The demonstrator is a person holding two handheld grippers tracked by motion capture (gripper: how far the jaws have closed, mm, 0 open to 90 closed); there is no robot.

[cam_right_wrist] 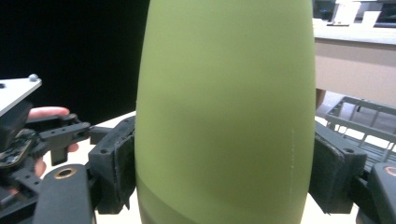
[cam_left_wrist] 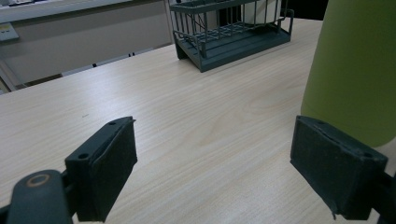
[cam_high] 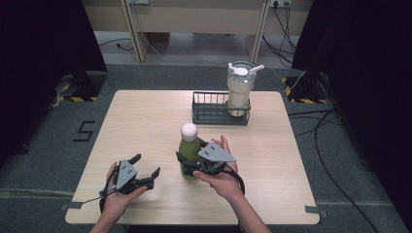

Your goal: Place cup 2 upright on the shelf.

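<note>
A single figure "5" (cam_high: 85, 131) is seen marked in black on the grey floor (cam_high: 43, 145), left of the table (cam_high: 145, 121). No other text can be read.

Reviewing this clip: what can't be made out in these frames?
- Green bottle: its cap and base are cut off by the right gripper view's edges.
- Tumbler: its base sits behind the wire rack wall in the high view.
- Right gripper: its far pad is behind the bottle in the high view.
</note>
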